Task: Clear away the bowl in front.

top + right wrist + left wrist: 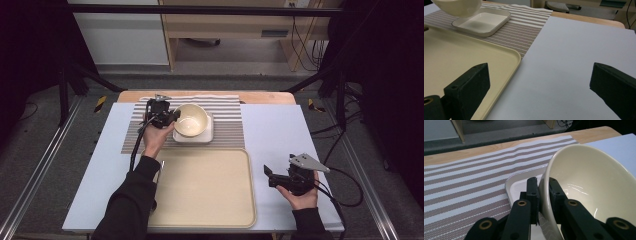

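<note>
Behind the tray lies the striped mat, bearing the square dish, with the bowl held just above that dish.

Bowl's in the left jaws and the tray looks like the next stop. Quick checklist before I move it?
1. Left gripper clamped on bowl rim, one jaw inside, one outside: ok.
2. Bowl lifted off square plate: ok, right gripper view shows a gap.
3. Bowl level: not ok, tilted.
4. Bowl empty: ok.
5. Tray free for set-down: ok.
6. Right gripper open, right of the tray: ok.
</note>
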